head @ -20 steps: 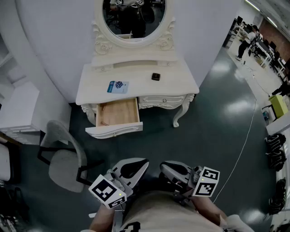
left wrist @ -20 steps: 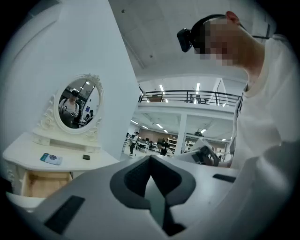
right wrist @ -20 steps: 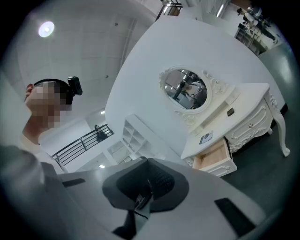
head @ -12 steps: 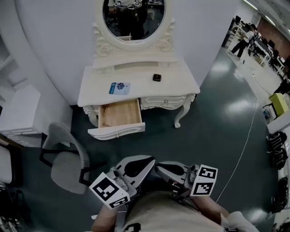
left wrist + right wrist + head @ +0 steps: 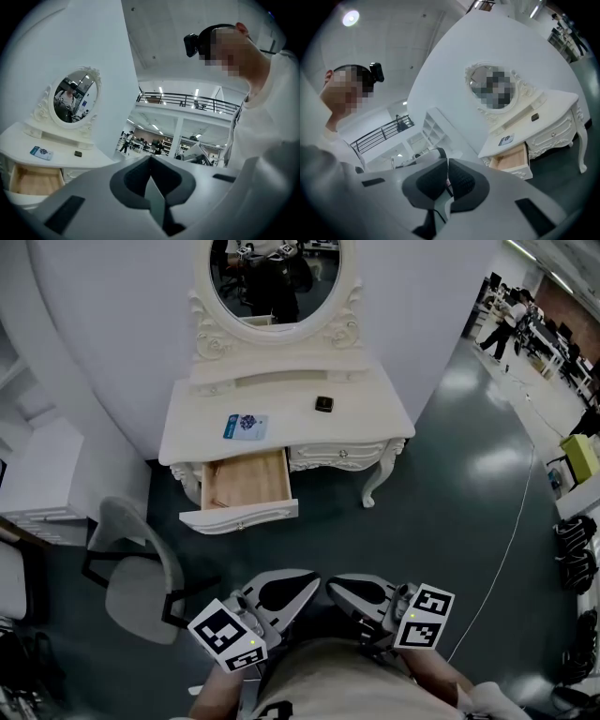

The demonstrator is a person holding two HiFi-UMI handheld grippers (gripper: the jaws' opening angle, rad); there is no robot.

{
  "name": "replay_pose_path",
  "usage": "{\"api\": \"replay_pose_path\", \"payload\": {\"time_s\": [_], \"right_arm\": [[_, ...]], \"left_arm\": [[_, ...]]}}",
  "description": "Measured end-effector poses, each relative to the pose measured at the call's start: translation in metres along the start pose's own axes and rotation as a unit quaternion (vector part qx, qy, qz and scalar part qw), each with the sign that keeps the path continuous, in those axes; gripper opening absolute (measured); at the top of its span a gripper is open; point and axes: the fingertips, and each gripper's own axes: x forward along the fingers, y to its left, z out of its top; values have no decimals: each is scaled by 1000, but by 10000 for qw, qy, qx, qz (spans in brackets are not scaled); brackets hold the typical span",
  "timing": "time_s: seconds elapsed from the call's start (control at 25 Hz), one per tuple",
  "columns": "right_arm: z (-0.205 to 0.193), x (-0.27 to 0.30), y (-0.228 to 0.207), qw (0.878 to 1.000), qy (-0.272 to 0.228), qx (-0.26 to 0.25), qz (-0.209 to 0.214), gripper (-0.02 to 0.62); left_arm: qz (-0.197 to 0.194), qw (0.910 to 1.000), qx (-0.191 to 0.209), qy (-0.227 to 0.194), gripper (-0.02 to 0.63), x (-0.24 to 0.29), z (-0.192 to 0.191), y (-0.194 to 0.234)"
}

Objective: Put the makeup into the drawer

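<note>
— At the foot of the head view, the left gripper (image 5: 298,585) and right gripper (image 5: 339,589) sit level against the person's body, tips almost meeting, well apart from the dressing table's surface (image 5: 375,418).

— And the makeup?

— Up on that surface: a flat blue packet (image 5: 245,425) just behind the open drawer (image 5: 246,479), and a small dark compact (image 5: 323,403) further right. The drawer looks empty.

— Dangers?

— I'd say the chair (image 5: 136,563) beside the drawer crowds the approach, and the jutting drawer front could get bumped. The packet lies flat, so closed fingers would only shove it along.

— Left gripper view?

— Fingers pressed together, nothing between them, with the table off to the left.

— Right gripper view?

— Same story: the pads meet and it holds nothing, with the table off to the right. Both must spread before reaching, or the little compact may skid away.
</note>
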Motion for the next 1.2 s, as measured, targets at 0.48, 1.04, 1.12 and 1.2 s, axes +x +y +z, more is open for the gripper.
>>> {"api": "replay_pose_path", "payload": {"time_s": [0.48, 1.04, 1.12, 1.2], "right_arm": [[39, -33, -85, 9988, 263, -364, -196, 28], [101, -64, -166, 9961, 639, -424, 435, 29], [107, -70, -177, 9960, 659, -416, 443, 29], [112, -75, -188, 9964, 656, -363, 403, 29]], "left_arm": [[511, 9975, 118, 469, 54, 88, 5, 32], [2110, 9761, 259, 456, 54, 152, 32, 89], [2151, 9754, 228, 415, 54, 161, 33, 91], [2149, 9752, 223, 473, 54, 171, 32, 92]]}}
